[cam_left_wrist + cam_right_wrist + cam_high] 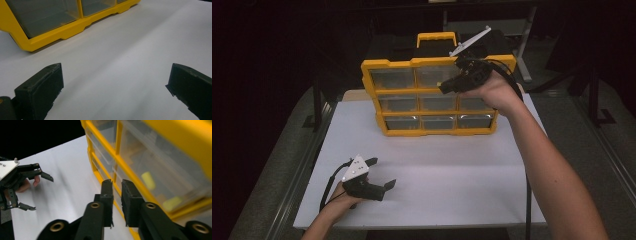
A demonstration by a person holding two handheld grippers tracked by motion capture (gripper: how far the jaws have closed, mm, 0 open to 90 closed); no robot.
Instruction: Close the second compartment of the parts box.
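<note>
**Narrow fingers at the drawer front**

My right gripper (117,185) fingers (107,192) stand narrow, holding nothing, before the yellow drawer organizer (387,64) upright at the table's (437,200) far edge. My left gripper (384,172) gapes wide, empty. A careless push could tip the cabinet backward. The drawers' contents blur behind cloudy plastic.

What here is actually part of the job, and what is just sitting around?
In the job:
- yellow drawer organizer
- right gripper, at its upper drawers, jaws a narrow gap apart, nothing between them

Sitting around:
- left gripper, open, low over the white table
- dark gear behind the table, too dim to identify
</note>
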